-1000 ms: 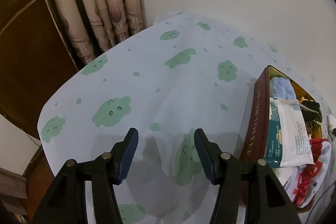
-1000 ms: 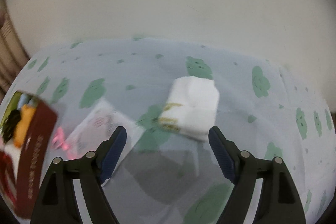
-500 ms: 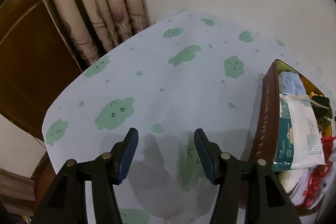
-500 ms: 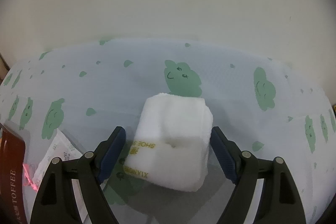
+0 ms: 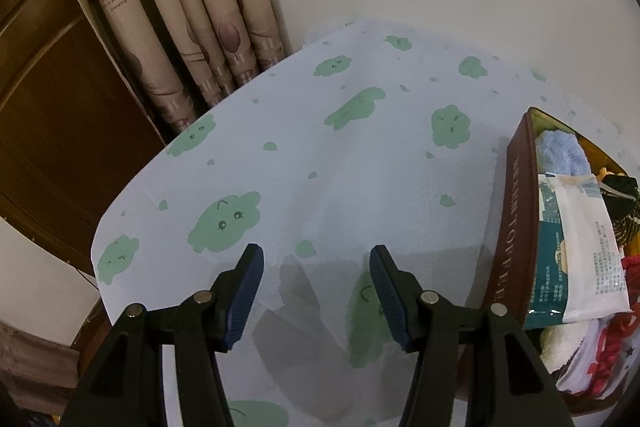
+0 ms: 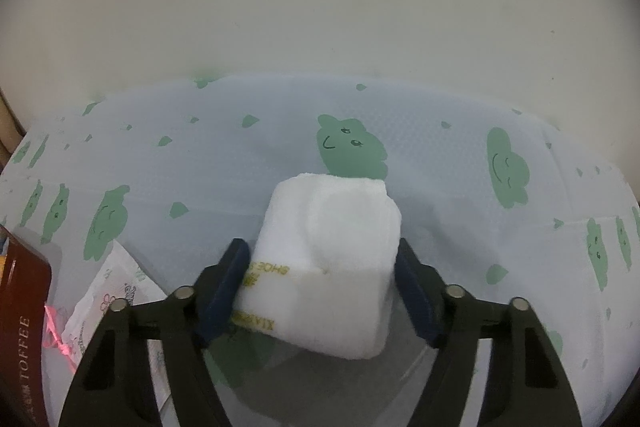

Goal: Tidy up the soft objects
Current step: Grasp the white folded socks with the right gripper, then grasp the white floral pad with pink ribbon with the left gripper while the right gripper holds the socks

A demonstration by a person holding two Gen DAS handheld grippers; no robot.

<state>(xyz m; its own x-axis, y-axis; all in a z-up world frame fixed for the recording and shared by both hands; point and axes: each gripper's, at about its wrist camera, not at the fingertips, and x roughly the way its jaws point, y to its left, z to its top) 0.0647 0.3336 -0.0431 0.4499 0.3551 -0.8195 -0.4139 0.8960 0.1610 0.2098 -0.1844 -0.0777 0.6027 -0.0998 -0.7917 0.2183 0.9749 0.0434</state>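
Right now the right gripper [image 6: 320, 283] has its jaws straddling the folded white cloth [image 6: 332, 259], which lies on the counter's cloud-print cover [image 6: 240, 163] in front of the wall. Those jaws have just been closing with the cloth between them; both blue pads sit against its sides, and the left pad looks to be pressing into the yellow-lettered edge, so I read this as a grip being taken on the cloth. To do it well, the squeeze should finish low on the bundle, catching all the folded layers together so none peel away when it rises. A soft stack like this compresses, so the pads need to bite firmly before any lift. Going straight up first should keep the cover from being dragged along

Beside the cloth, to its left, lies a flat printed packet [image 6: 116, 291], and past that stands the corner of the brown toffee tin [image 6: 24, 311]. In the left view that tin [image 5: 516, 227] is already crowded: a blue towel [image 5: 560, 151], a white and teal wipes pack [image 5: 580, 247] and red-trimmed fabric [image 5: 600, 359] fill it. My guess is the cloth belongs there too, so it may need pressing into whatever gap remains

The left gripper [image 5: 316, 291] hangs over bare cover with its jaws released and nothing between them; it could steady the tin when the cloth arrives
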